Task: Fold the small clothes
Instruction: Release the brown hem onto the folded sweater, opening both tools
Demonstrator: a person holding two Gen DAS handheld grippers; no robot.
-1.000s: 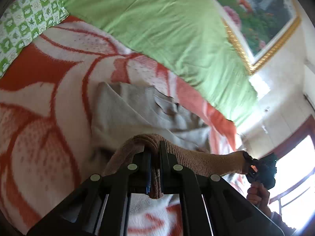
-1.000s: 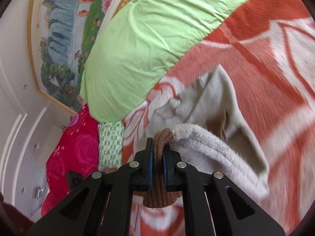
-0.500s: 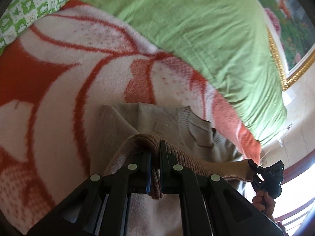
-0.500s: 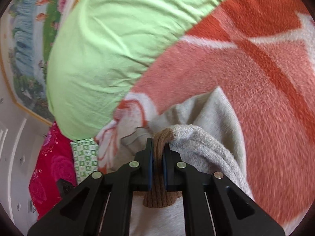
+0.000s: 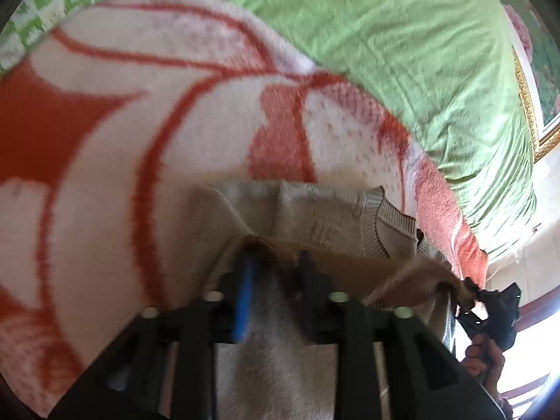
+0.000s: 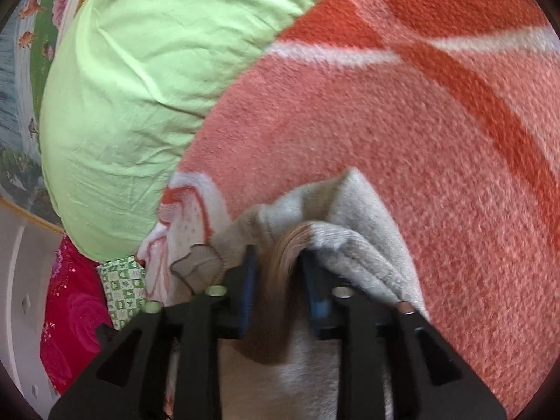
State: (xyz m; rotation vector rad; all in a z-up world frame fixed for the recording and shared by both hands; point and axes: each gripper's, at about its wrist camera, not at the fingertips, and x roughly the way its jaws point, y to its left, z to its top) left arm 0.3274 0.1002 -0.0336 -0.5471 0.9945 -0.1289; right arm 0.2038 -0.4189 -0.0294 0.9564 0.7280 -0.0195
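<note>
A small beige knit sweater with a brown ribbed hem lies folded over on an orange-and-white blanket. My left gripper sits low over the folded edge with its jaws apart, and the hem lies loose between them. In the right wrist view the same sweater lies on the blanket. My right gripper is also open, and the brown hem slips down between its fingers. The right gripper also shows at the far right of the left wrist view.
A light green quilt is piled along the far side of the blanket, and also shows in the right wrist view. A green checked pillow and a red rose-patterned cushion lie at the left. A framed painting hangs behind.
Both grippers carried the hem forward and down over the sweater toward the collar. Both were shut on the hem and have now opened, letting it go.
</note>
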